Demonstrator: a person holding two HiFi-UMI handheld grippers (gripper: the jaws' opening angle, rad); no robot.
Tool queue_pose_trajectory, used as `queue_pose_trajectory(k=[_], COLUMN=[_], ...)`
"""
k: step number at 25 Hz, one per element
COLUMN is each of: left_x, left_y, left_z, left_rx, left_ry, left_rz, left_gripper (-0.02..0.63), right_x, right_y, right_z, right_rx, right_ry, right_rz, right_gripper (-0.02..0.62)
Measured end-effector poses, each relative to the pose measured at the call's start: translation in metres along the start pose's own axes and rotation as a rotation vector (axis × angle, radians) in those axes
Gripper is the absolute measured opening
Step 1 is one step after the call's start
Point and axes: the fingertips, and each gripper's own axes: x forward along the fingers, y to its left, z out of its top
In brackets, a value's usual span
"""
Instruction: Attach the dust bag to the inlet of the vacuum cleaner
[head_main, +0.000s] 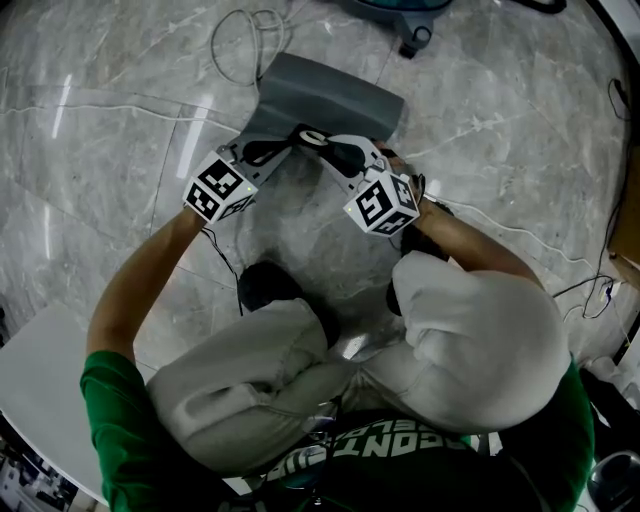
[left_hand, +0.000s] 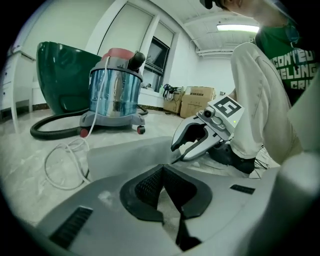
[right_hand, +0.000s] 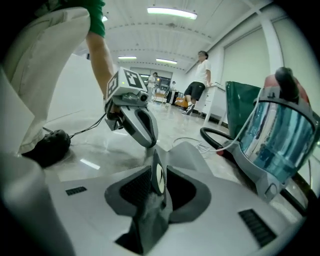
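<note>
right claw (right_hand: 156, 169) clamped on collar (right_hand: 159, 179) of dust bag (head_main: 330, 95), left claw (left_hand: 162, 168) pinching bag edge, upper centre, likely steadying it for fitting.

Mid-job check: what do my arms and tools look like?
The left tool and right tool each have grey-white bodies, dark ribbed pads and a white cube of black square markers. A black cable trails from the left. Short green sleeve.

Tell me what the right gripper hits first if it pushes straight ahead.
Most likely the left gripper, just beyond the dust bag pinched in the right gripper; the gap is hard to judge.
</note>
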Motion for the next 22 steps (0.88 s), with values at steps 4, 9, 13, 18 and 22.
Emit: queue_pose_trajectory(k=[4, 9, 13, 18, 22], left_x=[0.001, 0.004, 0.008, 0.015, 0.02], left_y=[0.016, 0.032, 0.033, 0.031, 0.033], left_z=[0.021, 0.037, 0.041, 0.047, 0.051], left_rx=[0.027, 0.06, 0.117, 0.213, 0.249], left_ry=[-0.025, -0.025, 0.004, 0.048, 0.066], left_rz=[0.034, 0.053, 0.033, -0.019, -0.03], left_gripper=[0.005, 0.005, 0.005, 0.005, 0.005], right_x=[0.002, 0.002, 0.001, -0.004, -0.008], right_y=[-0.011, -0.015, -0.015, -0.027, -0.037], right_z=[-0.005, -0.01, -0.01, -0.003, 0.002], right_rx=[0.065, 0.125, 0.127, 0.132, 0.126], right_ry=[-0.003, -0.011, -0.013, -0.035, -0.046], right_rz=[0.005, 0.028, 0.05, 0.06, 0.052], right_gripper=[0.094, 0.03, 0.017, 0.014, 0.014])
